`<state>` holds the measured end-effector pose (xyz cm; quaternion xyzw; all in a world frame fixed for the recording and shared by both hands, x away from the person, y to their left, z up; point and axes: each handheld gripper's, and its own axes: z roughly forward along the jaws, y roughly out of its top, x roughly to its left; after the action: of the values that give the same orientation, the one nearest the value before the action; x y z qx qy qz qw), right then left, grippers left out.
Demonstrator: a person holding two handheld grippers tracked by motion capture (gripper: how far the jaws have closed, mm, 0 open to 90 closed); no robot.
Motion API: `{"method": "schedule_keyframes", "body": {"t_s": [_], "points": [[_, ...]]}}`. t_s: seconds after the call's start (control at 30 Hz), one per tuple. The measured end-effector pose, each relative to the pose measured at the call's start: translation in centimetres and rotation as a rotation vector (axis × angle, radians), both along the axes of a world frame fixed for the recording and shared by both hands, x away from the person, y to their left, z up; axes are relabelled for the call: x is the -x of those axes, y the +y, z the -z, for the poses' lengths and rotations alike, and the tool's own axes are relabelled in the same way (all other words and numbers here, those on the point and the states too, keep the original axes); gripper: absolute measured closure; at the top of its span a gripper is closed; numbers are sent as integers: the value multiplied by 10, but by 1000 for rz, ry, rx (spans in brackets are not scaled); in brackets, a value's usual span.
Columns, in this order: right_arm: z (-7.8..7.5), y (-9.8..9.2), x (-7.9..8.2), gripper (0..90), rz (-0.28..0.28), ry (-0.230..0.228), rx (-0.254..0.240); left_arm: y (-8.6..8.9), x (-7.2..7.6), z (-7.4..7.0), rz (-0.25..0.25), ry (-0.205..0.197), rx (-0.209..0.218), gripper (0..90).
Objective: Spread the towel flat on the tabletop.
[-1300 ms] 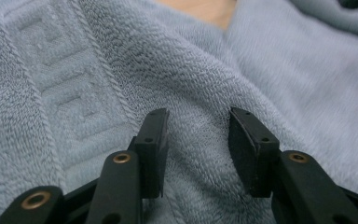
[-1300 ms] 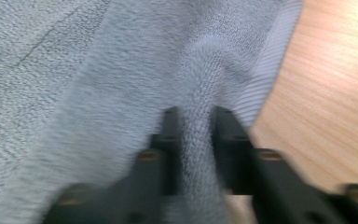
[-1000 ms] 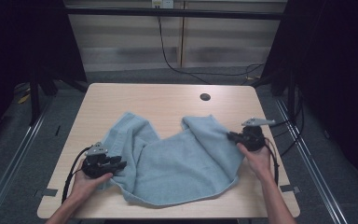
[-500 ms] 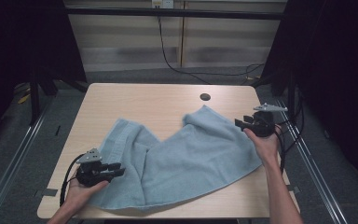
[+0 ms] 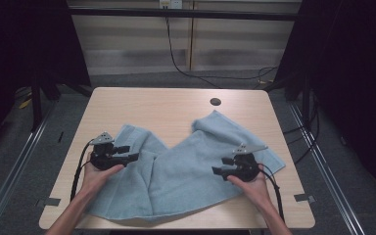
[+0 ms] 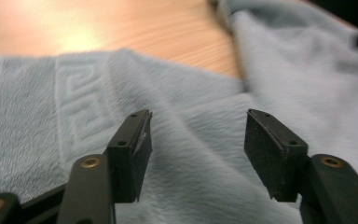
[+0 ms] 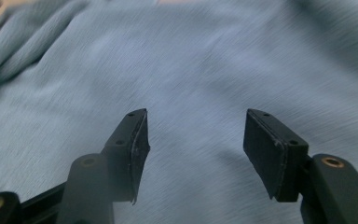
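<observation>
A light blue towel lies spread over the near half of the wooden table, with a V-shaped gap along its far edge. My left gripper rests over the towel's left part, pointing right. Its jaws have just been opening and stand open with nothing between them. In the left gripper view the gripper hovers above the towel, beside a woven key-pattern band. My right gripper sits over the towel's right part, pointing left. Its jaws have also just been opening and stand open over plain towel.
A round dark cable hole sits near the table's far edge, right of centre. Bare wood lies beyond the towel. Black frame posts and cables stand around the table, and a cable trails from each gripper off the near edge.
The right gripper let go of the towel's right corner and moved toward the person and leftward, onto the towel. The left gripper opened and moved a little away from the person. The towel lies flatter.
</observation>
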<state>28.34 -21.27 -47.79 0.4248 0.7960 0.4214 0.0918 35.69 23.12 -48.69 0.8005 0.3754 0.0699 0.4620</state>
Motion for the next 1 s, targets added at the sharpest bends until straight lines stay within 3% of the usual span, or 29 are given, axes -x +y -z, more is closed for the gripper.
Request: {"method": "schedule_keyframes", "body": {"t_s": [0.07,0.13,0.2,0.27,0.4,0.43,0.53,0.57,0.6,0.7,0.77,0.93,1.0], "points": [[9,10,10,395,-28,18,53,-5,0,8,23,14,-69,409],[15,15,20,392,-47,27,73,-8,2,12,45,13,-134,583],[17,16,27,388,-36,13,101,-9,4,15,53,3,-171,726],[20,15,29,389,-20,15,133,-8,6,15,58,-1,-176,797],[23,16,26,468,-22,-41,208,-3,11,16,67,23,-142,814],[23,16,23,489,-14,-39,202,-2,14,16,75,28,-133,814],[23,12,5,780,-3,-44,192,2,24,15,106,14,-123,809],[23,12,5,780,-3,-44,192,3,27,15,115,25,-101,809],[23,8,-8,820,-1,-27,177,2,34,14,130,37,-89,809],[23,8,-21,826,18,-34,192,1,41,13,139,61,-60,814],[24,7,-34,832,47,-32,196,-2,52,12,165,56,-57,817],[25,2,-75,839,126,-14,178,-12,69,12,214,102,-2,815],[25,1,-92,839,161,-6,189,-16,73,11,235,108,2,812]]}}
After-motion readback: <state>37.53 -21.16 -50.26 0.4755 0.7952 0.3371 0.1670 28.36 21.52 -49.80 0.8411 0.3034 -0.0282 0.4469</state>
